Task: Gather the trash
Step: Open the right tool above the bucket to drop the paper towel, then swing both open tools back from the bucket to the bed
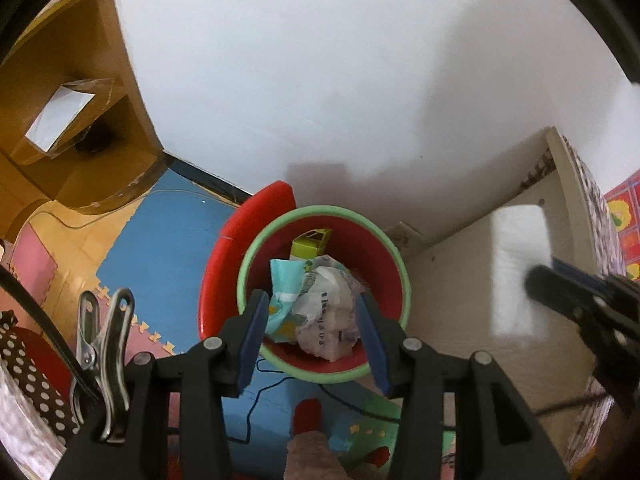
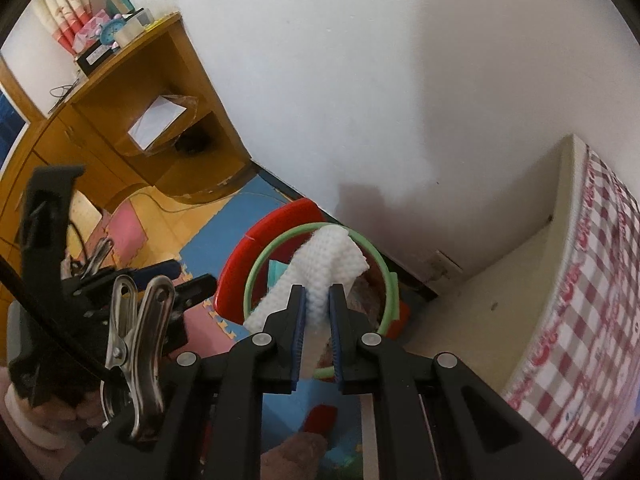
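Observation:
A red bin with a green rim (image 1: 320,210) stands on the floor by the wall, its red lid (image 1: 236,248) swung back behind it. Inside lie a crumpled printed wrapper (image 1: 332,308) and a small green carton (image 1: 310,244). My left gripper (image 1: 311,298) hangs open above the bin's mouth, nothing between its pads. My right gripper (image 2: 317,291) is shut on a white paper towel (image 2: 332,256), held over the bin rim (image 2: 386,276). In the left wrist view the right gripper (image 1: 560,292) and towel (image 1: 516,264) are blurred at the right. The left gripper (image 2: 184,276) shows at the left in the right wrist view.
A wooden shelf unit (image 2: 132,112) stands at the left against the white wall. A bed with a red checked cover (image 2: 588,280) borders the bin on the right. Coloured foam mats (image 1: 168,240) cover the floor, and a thin black cable (image 1: 256,396) runs in front of the bin.

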Demonstrator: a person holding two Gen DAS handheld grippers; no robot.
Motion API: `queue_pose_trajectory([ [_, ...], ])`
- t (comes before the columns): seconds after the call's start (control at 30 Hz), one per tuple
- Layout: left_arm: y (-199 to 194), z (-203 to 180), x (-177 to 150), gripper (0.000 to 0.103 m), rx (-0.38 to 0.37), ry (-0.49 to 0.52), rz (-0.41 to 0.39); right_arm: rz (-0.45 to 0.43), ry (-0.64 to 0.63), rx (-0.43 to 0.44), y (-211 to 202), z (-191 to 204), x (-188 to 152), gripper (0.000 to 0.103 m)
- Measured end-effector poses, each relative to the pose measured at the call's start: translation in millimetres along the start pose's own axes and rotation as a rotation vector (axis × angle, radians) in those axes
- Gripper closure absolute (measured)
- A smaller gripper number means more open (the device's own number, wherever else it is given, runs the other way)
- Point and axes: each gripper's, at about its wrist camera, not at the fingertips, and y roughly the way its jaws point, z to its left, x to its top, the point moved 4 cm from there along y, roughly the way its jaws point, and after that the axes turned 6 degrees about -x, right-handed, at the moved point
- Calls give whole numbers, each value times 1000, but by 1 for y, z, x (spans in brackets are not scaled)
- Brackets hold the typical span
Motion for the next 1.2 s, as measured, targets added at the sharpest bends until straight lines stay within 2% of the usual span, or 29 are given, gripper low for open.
queue_pose_trajectory([
  [0.17, -13, 3, -1, 55, 25, -5, -15, -13, 12, 9, 1, 1, 1, 69],
  [0.63, -43, -2, -5, 55, 30, -15, -37, -92, 9, 34, -44, 10, -12, 69],
  [1.07, -98, -41, -13, 55, 47, 17, -68, -200, 105, 117, -135, -1, -53, 69],
  [1.2, -120, -59, -18, 56, 71, 50, -91, -246, 109, 110, -164, -4, -65, 69],
])
